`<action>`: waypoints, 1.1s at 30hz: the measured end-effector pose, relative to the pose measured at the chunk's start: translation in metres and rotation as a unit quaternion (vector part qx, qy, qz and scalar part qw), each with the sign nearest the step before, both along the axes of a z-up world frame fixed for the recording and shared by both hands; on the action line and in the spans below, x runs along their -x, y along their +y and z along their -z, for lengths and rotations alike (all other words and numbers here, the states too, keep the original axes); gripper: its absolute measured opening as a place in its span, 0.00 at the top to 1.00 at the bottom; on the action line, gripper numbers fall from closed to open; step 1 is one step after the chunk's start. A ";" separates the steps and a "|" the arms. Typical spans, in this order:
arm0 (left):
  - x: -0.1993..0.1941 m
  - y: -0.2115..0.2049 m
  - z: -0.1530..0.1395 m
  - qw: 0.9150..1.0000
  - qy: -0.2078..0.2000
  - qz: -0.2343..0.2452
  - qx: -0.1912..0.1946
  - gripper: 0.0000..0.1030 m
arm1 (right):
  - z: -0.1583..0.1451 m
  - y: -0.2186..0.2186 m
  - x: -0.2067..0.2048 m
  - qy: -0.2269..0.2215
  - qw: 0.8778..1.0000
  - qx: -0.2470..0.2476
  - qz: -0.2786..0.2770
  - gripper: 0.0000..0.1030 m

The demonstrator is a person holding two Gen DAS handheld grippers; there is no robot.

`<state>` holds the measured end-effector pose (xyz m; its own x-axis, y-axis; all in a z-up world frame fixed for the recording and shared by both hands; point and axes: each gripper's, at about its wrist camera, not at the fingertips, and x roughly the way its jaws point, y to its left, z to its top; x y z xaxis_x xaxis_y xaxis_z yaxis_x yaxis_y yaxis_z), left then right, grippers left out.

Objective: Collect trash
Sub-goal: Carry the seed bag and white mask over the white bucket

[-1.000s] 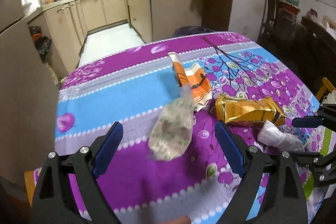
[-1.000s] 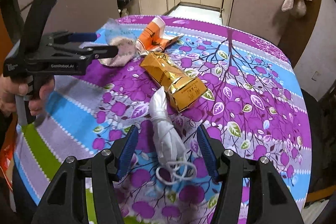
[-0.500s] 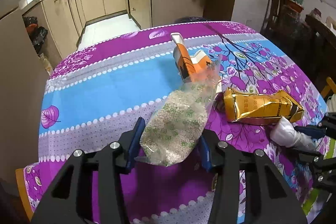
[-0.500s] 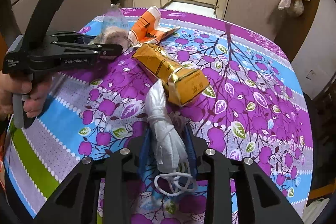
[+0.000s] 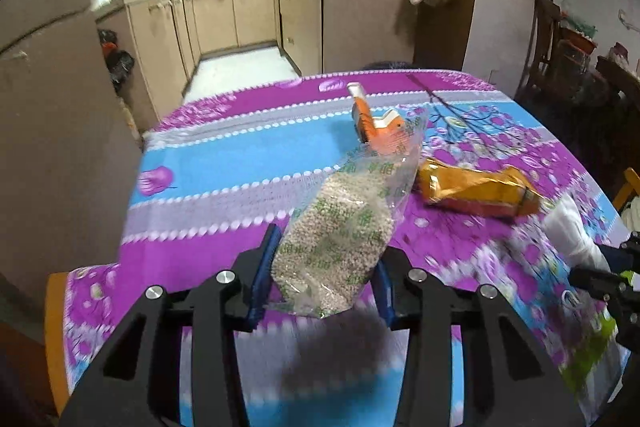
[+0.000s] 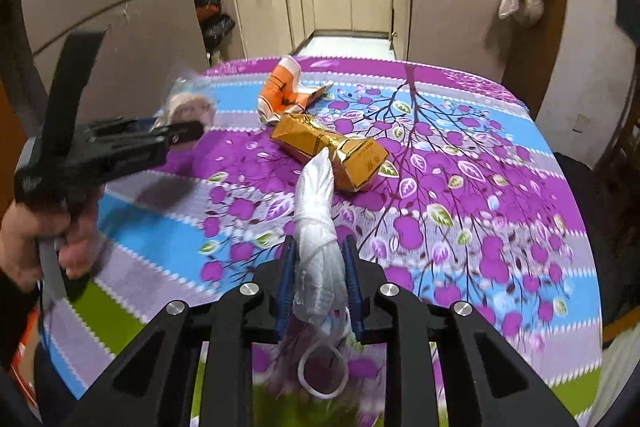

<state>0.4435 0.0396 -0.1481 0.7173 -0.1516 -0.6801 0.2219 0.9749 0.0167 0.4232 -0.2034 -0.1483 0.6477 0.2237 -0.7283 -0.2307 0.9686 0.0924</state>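
Jaws of left hand-held gripper (image 5: pixel 324 277) closing on grain bag (image 5: pixel 340 227).

My table (image 6: pixel 460 131) carries a floral cloth of purple, blue, grey and green bands. Directly on it lie a gold foil packet (image 6: pixel 332 151) and, just beyond and touching it, a crumpled orange-and-white wrapper (image 6: pixel 286 89).

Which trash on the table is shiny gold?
The gold wrapper, lying between the orange wrapper and the white mask; nothing else there gleams metallic.
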 end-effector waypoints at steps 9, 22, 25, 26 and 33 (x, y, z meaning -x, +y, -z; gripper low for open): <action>0.078 -0.006 -0.028 0.998 -0.046 -0.015 0.033 0.61 | -0.013 -0.010 0.062 -0.034 0.998 -0.025 0.044 0.77; 0.148 -0.074 -0.053 0.995 -0.080 0.046 0.036 0.61 | -0.058 -0.048 0.145 -0.105 0.989 -0.014 0.106 0.77; 0.157 -0.092 -0.060 0.994 -0.090 0.058 0.033 0.61 | -0.067 -0.063 0.162 -0.118 0.985 -0.008 0.127 0.77; 0.160 -0.098 -0.063 0.993 -0.094 0.062 0.033 0.61 | -0.071 -0.069 0.168 -0.122 0.983 -0.007 0.134 0.77; 0.176 -0.136 -0.075 0.989 -0.109 0.093 0.033 0.61 | -0.089 -0.109 0.206 -0.147 0.973 0.002 0.179 0.76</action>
